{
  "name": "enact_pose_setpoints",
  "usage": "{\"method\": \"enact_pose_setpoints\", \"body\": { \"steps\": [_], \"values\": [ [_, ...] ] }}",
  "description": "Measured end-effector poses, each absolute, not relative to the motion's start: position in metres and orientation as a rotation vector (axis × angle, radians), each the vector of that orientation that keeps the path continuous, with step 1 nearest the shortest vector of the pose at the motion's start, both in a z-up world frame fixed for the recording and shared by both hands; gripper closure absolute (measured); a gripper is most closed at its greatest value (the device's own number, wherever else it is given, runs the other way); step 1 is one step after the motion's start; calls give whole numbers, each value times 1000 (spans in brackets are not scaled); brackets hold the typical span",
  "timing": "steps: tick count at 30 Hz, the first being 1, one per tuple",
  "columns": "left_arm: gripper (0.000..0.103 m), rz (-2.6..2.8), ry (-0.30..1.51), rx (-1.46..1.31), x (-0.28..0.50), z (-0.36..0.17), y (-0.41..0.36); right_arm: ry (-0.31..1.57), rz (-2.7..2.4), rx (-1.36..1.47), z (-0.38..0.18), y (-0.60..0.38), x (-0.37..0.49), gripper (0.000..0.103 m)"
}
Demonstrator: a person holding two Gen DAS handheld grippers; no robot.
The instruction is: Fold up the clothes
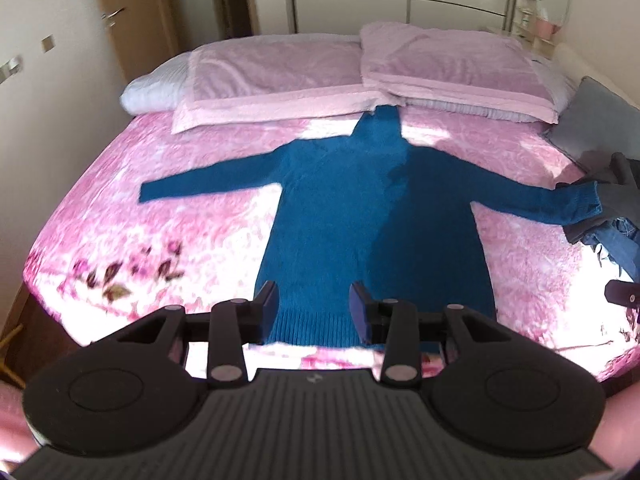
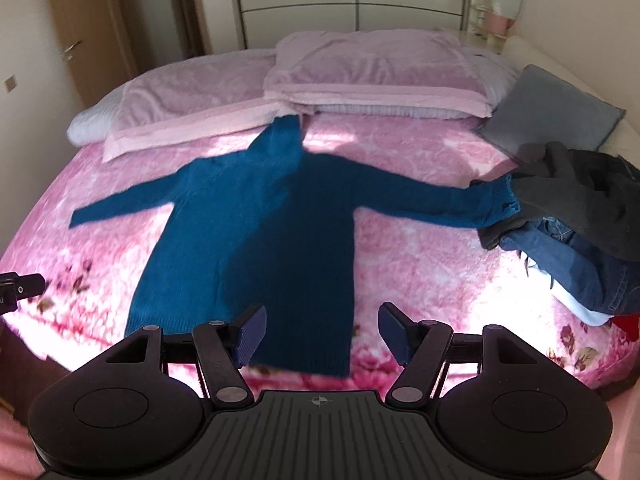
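Bed (image 1: 132, 216), pink floral cover: teal sweater (image 1: 340, 208) lay flat, sleeves out; my left tongs (image 1: 314, 310) and right tongs (image 2: 322, 330) were spread, empty; I judged each should pinch a sleeve cuff squarely.

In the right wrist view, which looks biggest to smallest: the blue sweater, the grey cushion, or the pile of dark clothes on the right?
1. Blue sweater, spread flat across the bed, clearly largest.
2. Pile of dark clothes.
3. Grey cushion.
The pile lies nearer the camera and runs off the frame's edge, so its lead over the cushion is unsure.
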State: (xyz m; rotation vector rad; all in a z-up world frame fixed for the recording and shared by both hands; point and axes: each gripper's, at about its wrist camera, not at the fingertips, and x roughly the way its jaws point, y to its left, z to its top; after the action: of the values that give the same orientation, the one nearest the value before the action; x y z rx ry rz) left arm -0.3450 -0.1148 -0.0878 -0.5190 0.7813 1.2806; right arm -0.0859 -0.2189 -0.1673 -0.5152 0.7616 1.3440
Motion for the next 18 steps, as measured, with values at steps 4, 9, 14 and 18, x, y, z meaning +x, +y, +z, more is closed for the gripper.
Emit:
{"method": "enact_pose_setpoints", "body": {
  "steps": [4, 9, 14, 18],
  "values": [
    [68, 1316, 797, -517, -345, -86, -145, 778, 1379, -548, -170, -240, -90, 37],
    [68, 1323, 798, -487, -340, -82, -173, 801, 1397, -559, -175, -263, -94, 37],
    [68, 1315, 789, -444, -333, -77, -195, 804, 1400, -555, -174, -280, -95, 37],
    [66, 1310, 788, -429, -332, -75, -205, 817, 1396, -551, -175, -290, -96, 37]
  ]
}}
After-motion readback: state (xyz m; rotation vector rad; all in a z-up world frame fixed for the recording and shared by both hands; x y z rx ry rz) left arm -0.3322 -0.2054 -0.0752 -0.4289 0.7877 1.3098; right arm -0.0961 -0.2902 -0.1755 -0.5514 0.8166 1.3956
